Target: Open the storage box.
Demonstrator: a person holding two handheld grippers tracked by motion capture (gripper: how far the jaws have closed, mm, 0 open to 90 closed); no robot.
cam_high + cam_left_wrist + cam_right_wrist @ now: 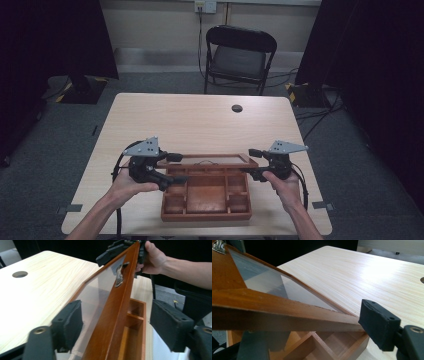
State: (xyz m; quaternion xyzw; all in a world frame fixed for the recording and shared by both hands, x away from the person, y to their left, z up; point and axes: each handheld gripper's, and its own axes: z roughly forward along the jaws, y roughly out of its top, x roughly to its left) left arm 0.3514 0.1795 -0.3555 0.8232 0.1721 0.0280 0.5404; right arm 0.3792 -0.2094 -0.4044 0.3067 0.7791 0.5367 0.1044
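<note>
Box of brown wood with compartments sits at near edge of table, glass lid raised.

High view: left gripper at lid's left end, right gripper at right end, hands behind both.

Left gripper view: lid frame runs between spread jaws, pads clear of wood; metal latch on frame.

Right gripper view: lid corner between jaws, one pad against its end; whether it clamps, cannot tell.
</note>
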